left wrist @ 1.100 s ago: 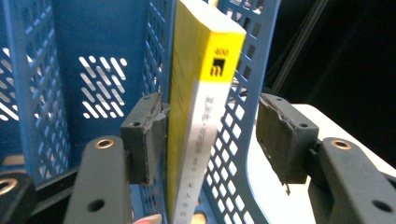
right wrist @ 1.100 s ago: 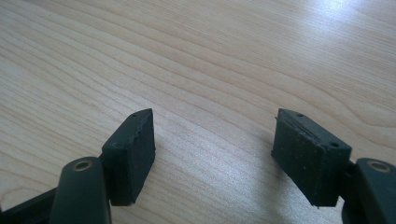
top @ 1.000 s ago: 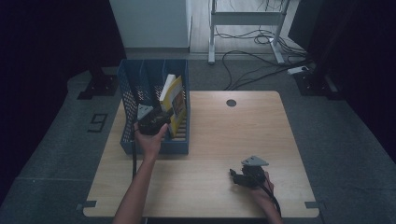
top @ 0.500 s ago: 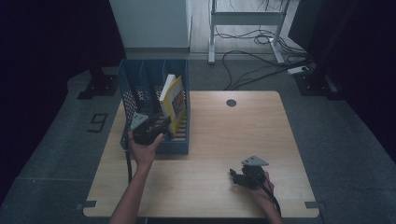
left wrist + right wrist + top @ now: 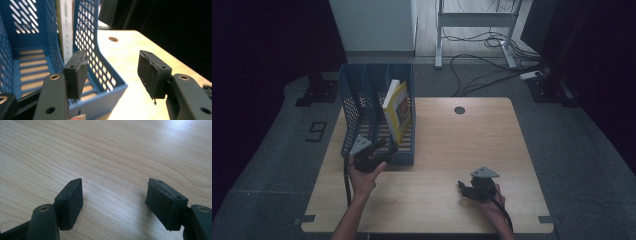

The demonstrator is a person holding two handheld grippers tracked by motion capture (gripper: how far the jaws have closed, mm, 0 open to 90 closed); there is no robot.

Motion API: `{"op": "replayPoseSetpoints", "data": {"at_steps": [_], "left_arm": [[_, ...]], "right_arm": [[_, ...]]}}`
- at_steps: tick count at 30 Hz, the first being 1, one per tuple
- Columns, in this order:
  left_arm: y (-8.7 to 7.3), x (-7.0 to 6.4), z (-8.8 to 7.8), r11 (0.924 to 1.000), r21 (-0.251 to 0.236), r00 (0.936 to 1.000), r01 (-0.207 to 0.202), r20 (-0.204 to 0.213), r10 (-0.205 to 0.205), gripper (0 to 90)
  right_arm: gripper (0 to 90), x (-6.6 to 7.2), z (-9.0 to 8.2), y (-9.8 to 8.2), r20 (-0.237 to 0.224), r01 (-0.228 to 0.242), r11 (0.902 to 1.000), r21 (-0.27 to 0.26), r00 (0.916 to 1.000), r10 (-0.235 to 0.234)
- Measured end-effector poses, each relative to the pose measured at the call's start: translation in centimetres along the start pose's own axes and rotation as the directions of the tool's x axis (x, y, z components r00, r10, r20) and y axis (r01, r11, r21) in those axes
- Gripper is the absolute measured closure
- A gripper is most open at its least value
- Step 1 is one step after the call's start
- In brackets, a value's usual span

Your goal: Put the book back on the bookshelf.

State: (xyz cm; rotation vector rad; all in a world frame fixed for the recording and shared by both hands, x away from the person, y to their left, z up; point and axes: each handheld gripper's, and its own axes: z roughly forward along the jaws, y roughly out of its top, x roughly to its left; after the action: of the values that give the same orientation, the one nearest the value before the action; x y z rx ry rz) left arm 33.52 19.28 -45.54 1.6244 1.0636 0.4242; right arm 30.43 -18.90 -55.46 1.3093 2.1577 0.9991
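A wooden table (image 5: 492,150) fills the middle of the high view, with 1 dark round hole (image 5: 459,110) near its far edge. Above it, cables (image 5: 482,75) sprawl on the grey floor under a white desk frame (image 5: 472,20).

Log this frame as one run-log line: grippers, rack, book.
left gripper: open, at blue file rack front corner | right gripper: open over table | yellow book: leaning in rack's right compartment
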Motion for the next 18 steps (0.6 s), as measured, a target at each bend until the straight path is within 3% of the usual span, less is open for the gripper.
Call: {"op": "replayPoseSetpoints", "data": {"at_steps": [5,10,18], "left_arm": [[-1.6,0.3,-0.5,0.9998,0.021,1.0000,-0.006,-0.004,0.007,42.1],[-3.9,0.7,-1.3,0.9980,0.064,0.9992,-0.001,0.040,-0.002,42.4],[-5.8,1.0,-1.5,0.9931,0.115,0.9987,-0.024,0.048,0.018,42.2]], "right_arm": [[28.9,0.0,0.0,0.0,0.000,0.000,1.0000,0.000,1.0000,0.000],[28.9,0.0,0.0,0.0,0.000,0.000,1.0000,0.000,1.0000,0.000],[28.8,0.0,0.0,0.0,0.000,0.000,1.0000,0.000,1.0000,0.000]]}}
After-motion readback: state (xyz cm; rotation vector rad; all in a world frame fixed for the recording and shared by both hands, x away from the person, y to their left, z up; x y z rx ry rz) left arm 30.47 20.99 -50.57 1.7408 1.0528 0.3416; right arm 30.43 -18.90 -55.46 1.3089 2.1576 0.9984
